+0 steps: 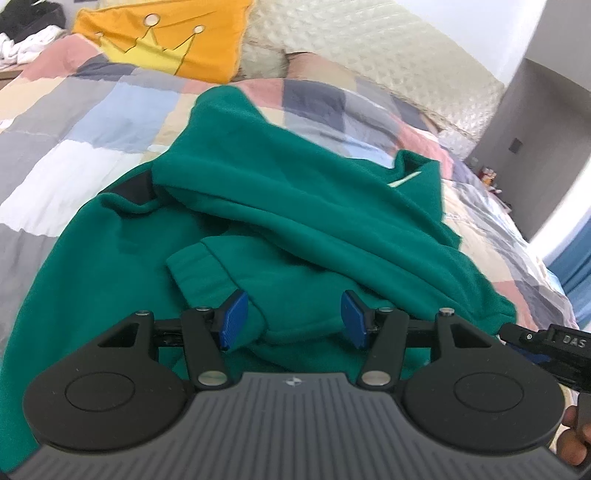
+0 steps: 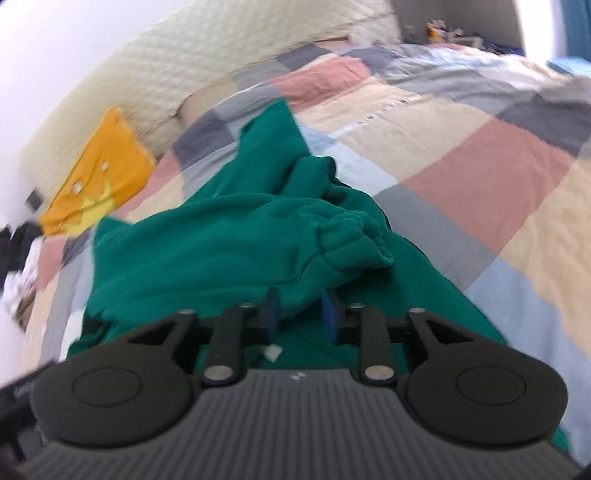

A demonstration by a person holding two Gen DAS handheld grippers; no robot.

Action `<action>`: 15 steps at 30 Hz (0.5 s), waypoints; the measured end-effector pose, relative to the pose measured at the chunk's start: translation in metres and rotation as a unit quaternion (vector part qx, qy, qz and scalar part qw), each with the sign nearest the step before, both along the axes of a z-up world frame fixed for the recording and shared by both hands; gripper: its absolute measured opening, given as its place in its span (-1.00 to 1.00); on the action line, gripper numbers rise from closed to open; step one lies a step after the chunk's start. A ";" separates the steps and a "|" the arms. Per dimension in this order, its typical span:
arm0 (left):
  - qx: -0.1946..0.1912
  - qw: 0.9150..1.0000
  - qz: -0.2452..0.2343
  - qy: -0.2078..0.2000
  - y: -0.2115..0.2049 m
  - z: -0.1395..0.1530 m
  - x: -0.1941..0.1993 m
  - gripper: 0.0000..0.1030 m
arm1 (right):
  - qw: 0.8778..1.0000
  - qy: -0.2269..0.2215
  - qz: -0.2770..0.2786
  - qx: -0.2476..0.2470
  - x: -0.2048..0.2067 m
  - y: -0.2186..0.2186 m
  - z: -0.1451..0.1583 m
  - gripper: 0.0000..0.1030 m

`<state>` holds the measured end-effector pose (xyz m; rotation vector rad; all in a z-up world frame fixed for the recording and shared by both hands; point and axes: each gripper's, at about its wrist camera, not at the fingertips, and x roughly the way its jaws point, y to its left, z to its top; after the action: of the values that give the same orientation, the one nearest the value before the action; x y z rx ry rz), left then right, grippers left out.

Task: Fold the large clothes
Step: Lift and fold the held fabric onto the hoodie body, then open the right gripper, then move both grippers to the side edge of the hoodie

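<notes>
A large green sweatshirt (image 1: 295,206) lies crumpled on a patchwork quilt (image 1: 92,122). One sleeve is folded across its body, with the ribbed cuff (image 1: 207,273) just ahead of my left gripper (image 1: 294,319). That gripper is open, its blue pads either side of the sleeve without pinching it. In the right wrist view the sweatshirt (image 2: 207,251) runs away from me with a bunched cuff (image 2: 354,243) on top. My right gripper (image 2: 301,314) stands partly open with a ridge of green cloth between its pads, loose on the right side. A white label (image 2: 272,352) shows below.
A yellow pillow (image 1: 166,37) with a crown print leans on the cream headboard (image 1: 369,48) at the far end of the bed. Dark and white clothes (image 1: 22,33) are piled at the far left. The right tool's black body (image 1: 546,343) and a hand (image 1: 576,435) are close at the right.
</notes>
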<state>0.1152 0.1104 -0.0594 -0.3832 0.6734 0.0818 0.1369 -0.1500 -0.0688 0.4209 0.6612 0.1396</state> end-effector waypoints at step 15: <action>-0.001 1.000 -0.012 -0.027 0.021 0.075 -0.066 0.20 | 0.995 0.056 0.065 -0.056 -0.054 -0.096 0.033 0.33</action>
<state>0.0492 0.1317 0.0154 -0.3786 0.6246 0.0472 0.0824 -0.2461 -0.0356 0.2788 0.8037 0.2023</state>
